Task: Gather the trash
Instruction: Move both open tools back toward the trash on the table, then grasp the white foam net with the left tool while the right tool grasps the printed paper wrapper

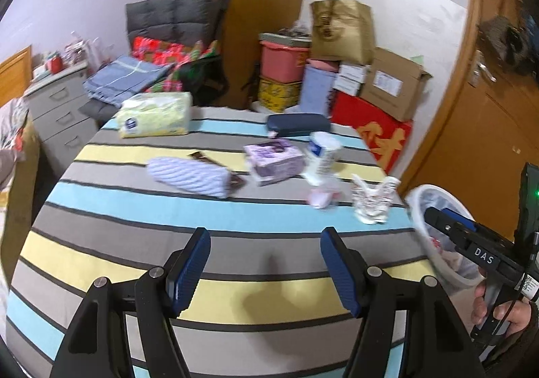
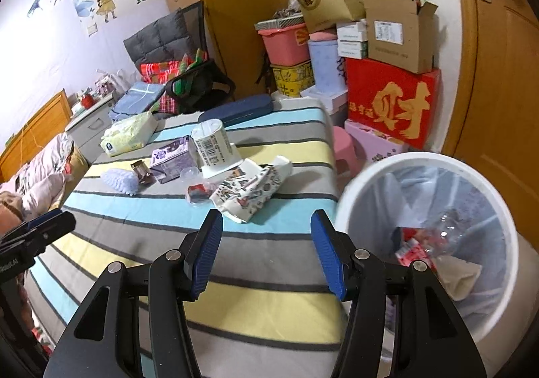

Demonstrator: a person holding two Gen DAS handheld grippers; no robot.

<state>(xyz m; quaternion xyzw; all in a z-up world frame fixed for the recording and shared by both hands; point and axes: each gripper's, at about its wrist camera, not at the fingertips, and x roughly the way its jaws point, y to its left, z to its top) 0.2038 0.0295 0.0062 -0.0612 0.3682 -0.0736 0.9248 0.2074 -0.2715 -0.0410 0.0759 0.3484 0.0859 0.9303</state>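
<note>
Left gripper spread wide over bare striped tablecloth, nothing between the blue pads. Right gripper likewise gaping and empty, hovering above the cloth just beside the bin rim.

Trash clustered mid-table: crumpled patterned paper cup at 12 o'clock from the right gripper, lying on its side; small dark red wrapper just beside it at 11 o'clock; tipped white barcode cup beyond; purple carton touching the cup's left side; brown wrapper between the carton and a ribbed lilac pouch.

White waste bin at 3 o'clock off the table edge, lined with a clear bag, holding a clear plastic bottle and red scraps.

Further back: yellow tissue pack at 11 o'clock, navy case at 12.
</note>
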